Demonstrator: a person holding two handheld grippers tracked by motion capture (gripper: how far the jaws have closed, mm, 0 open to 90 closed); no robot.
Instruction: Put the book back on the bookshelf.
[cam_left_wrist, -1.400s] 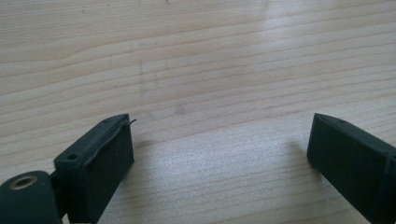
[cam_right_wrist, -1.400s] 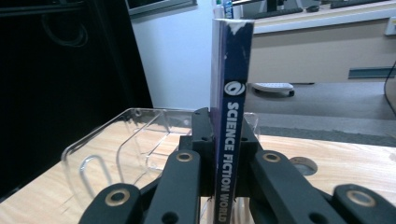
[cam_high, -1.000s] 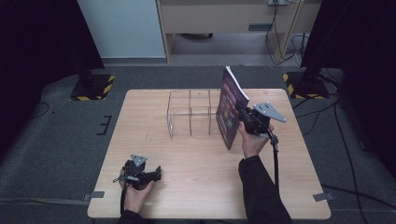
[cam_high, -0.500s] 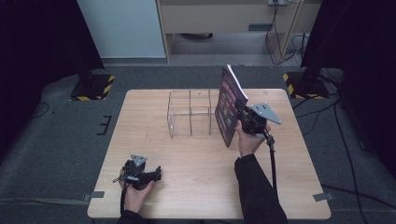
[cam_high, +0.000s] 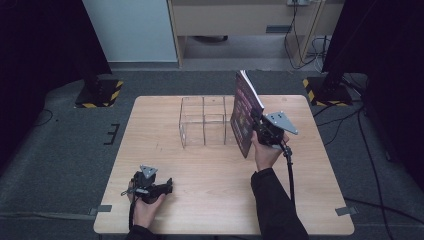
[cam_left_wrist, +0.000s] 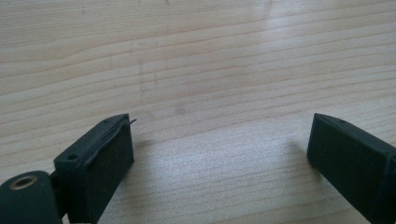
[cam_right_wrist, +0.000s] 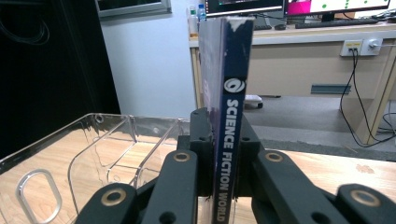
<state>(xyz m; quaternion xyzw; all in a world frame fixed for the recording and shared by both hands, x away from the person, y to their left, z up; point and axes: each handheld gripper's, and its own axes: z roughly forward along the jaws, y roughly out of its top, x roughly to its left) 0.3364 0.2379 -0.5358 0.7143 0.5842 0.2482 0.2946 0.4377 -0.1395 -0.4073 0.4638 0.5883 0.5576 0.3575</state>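
Beside the clear organizer (cam_high: 204, 121), the right gripper (cam_right_wrist: 223, 154) clamps an upright book (cam_right_wrist: 229, 140), spine reading "SCIENCE FICTION WORLD"; the left gripper (cam_left_wrist: 219, 149) gapes empty over the desk (cam_left_wrist: 210, 56).

The person wears dark long sleeves (cam_high: 274, 205) that reach the wrists. Each hand carries a black two-jaw gripper: the left gripper (cam_high: 150, 186) and the right gripper (cam_high: 267, 131) are each topped by a grey three-cornered plate, and a black cable (cam_high: 290, 172) trails from the right one. Brass-coloured rivets (cam_right_wrist: 181, 157) mark the right gripper's black linkage arms, and its jaws are flat black rectangular blocks.
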